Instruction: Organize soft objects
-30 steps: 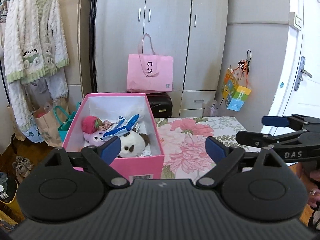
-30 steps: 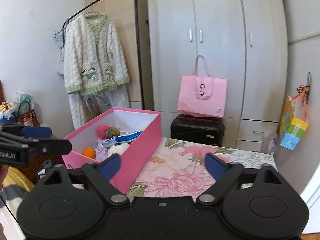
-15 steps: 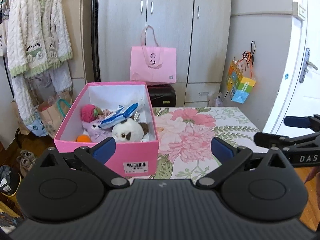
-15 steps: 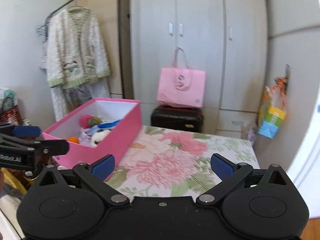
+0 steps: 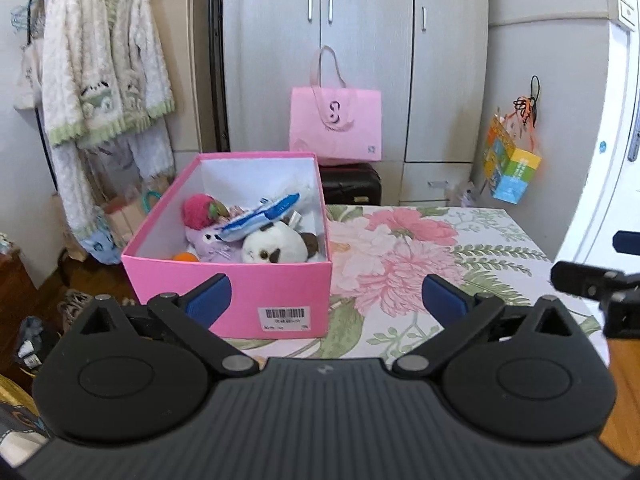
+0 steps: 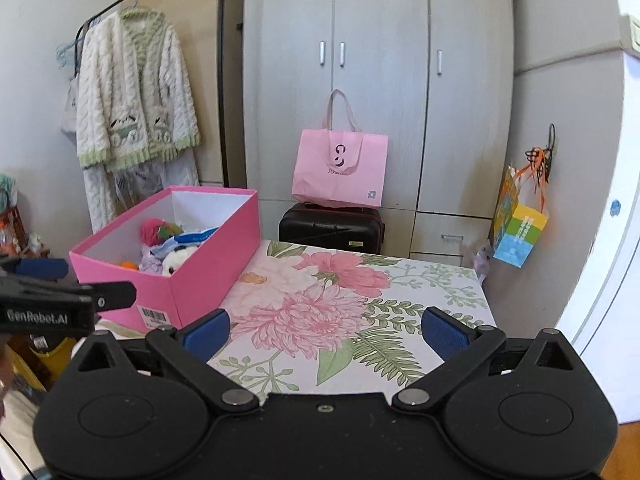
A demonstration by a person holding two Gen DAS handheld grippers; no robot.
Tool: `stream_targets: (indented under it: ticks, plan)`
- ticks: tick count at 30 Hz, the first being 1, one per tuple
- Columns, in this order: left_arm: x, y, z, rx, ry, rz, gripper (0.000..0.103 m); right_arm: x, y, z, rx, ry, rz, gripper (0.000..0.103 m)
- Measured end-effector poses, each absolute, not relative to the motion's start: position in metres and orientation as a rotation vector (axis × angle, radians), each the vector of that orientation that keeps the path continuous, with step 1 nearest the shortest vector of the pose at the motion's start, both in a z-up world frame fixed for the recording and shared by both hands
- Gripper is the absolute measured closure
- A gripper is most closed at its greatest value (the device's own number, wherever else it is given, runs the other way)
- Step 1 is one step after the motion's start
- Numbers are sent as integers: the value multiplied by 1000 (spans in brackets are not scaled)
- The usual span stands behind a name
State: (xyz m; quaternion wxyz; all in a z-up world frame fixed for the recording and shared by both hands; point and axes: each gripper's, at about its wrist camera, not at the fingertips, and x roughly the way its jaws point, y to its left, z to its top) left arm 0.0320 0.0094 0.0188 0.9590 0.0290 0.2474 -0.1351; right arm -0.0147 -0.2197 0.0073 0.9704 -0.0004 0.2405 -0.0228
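At the bottom of the left wrist view I found my left gripper (image 5: 326, 300) with its blue-padded fingers (image 5: 210, 300) spread wide and nothing between them; they had just finished opening that last bit. In the right wrist view my right gripper (image 6: 325, 330) likewise had its fingers (image 6: 206, 334) spread apart, empty.

Just beyond the left fingers stood the pink box (image 5: 276, 292), resting on the flower-patterned counter (image 5: 400, 264) at its left end, a barcode label on its near wall. I noted the soft toys lying inside it: a white plush with dark patches (image 5: 276, 246) against the near wall, a purple plush (image 5: 210, 246) beside it to the left, an orange ball (image 5: 186, 257) in the near left corner, a red plush (image 5: 200, 212) further back, and a blue-and-white item (image 5: 260, 216) lying across the top. The counter right of the box was bare of toys.

Further back, centre frame, a pink tote bag (image 5: 335, 124) sat on a black suitcase (image 5: 350, 186) before the grey wardrobe (image 5: 360, 40). A knitted cardigan (image 5: 104, 76) hung upper left; a colourful gift bag (image 5: 510, 168) hung at right.
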Motion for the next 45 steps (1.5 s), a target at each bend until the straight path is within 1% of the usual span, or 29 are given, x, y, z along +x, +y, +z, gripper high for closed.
stream_targets:
  ticks: [10, 18, 24, 34, 45]
  plan:
    - [25, 5, 15, 73, 476, -245, 0, -23, -236, -1, 57, 474, -84, 0]
    - [19, 5, 11, 88, 443, -217, 0, -29, -240, -5, 70, 428, -101, 0]
    - [5, 8, 10, 105, 401, -210, 0, -40, -231, -7, 23, 379, -138, 0]
    - [-7, 15, 9, 80, 346, -205, 0, -52, -225, -7, 13, 353, -184, 0]
    - [-4, 15, 5, 93, 367, -209, 0, -51, -222, -9, 2, 366, -212, 0]
